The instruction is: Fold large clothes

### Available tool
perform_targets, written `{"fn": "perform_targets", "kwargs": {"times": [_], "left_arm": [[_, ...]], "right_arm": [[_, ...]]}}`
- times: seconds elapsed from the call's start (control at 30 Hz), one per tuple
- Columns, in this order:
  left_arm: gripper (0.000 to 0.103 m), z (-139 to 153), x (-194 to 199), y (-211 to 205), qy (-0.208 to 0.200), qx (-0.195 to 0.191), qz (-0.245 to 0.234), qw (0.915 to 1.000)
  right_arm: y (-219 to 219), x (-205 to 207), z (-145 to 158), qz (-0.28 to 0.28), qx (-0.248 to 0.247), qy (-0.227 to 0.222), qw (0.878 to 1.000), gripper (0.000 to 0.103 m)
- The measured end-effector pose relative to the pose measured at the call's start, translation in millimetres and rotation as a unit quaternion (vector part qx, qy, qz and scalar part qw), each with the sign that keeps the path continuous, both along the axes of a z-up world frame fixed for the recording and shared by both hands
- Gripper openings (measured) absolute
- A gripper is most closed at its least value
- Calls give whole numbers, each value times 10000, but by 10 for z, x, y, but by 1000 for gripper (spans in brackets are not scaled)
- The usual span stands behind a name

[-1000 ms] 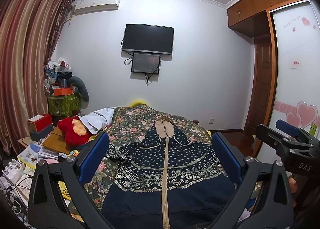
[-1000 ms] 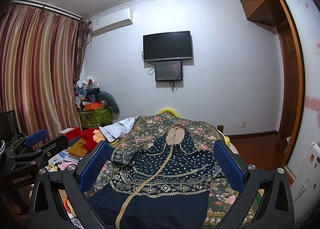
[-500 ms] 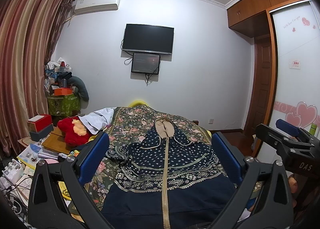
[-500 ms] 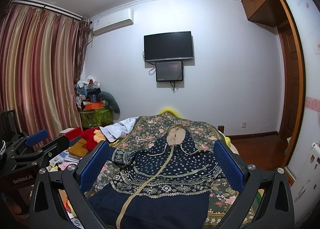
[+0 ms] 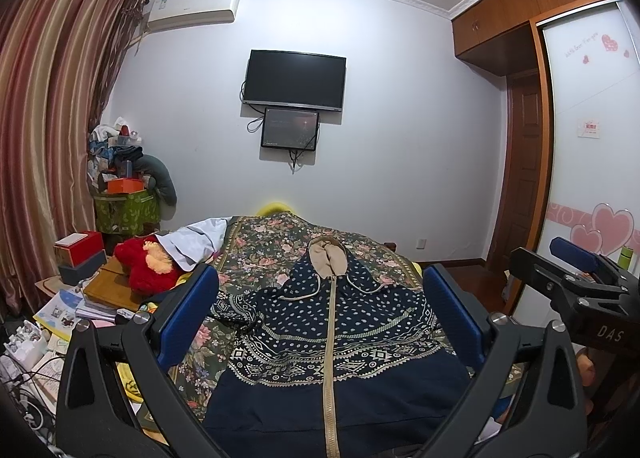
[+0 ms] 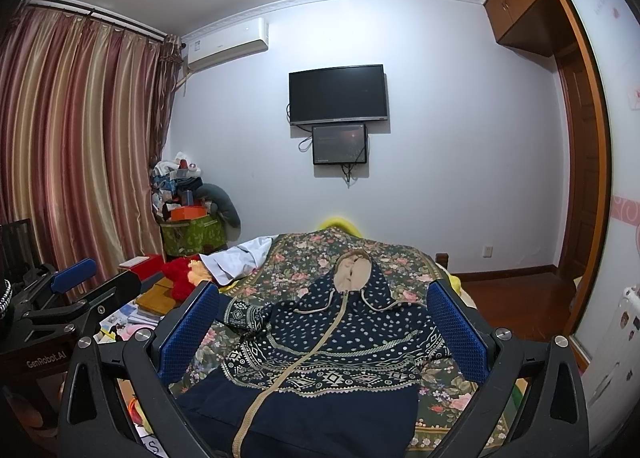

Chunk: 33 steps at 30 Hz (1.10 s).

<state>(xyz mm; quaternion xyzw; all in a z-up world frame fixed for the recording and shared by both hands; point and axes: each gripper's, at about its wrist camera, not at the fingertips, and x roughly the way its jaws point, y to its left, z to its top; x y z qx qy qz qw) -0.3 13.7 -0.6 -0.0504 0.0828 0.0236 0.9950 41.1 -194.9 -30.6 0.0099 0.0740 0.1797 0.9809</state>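
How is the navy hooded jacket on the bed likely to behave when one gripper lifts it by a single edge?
The hooded jacket will probably be floppy: it lies flat and follows the floral bedspread. The loose sleeve, already bunched, would likely dangle. The closed zipper may keep the front panels together, so it should lift as one sagging piece.

A navy patterned zip hoodie point(image 5: 332, 338) is spread on the floral-covered bed point(image 5: 264, 242), hood toward the wall-mounted black television point(image 5: 295, 79). A red plush toy point(image 5: 146, 268) is placed left of the bed.
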Motion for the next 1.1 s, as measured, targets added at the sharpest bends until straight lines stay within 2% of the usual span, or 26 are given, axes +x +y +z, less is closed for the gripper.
{"fn": "perform_targets", "kwargs": {"times": [0.33,0.57,0.7,0.93,1.0,1.1], "left_arm": [[103,-16,167,111,46,79,138,9999],[103,-38,717,546,321,138,430,9985],[103,-72,1153,901,550,63,647,9964],[103,-343,2068,1586,1316,-264,824,9875],[103,-491,2359,1804,1642,-318,886,9819],[103,-792,2786,2129,2229,-460,1008,9685]], "right_arm": [[57,190,26,86,-76,66,9999,103],[471,814,-23,160,-419,229,9987,103],[808,1359,-92,247,-665,442,9965,103],[1435,2381,-284,503,-1044,935,9889,103],[1652,2759,-412,734,-1193,1244,9823,103],[1925,3221,-633,1038,-1348,1621,9720,103]]}}
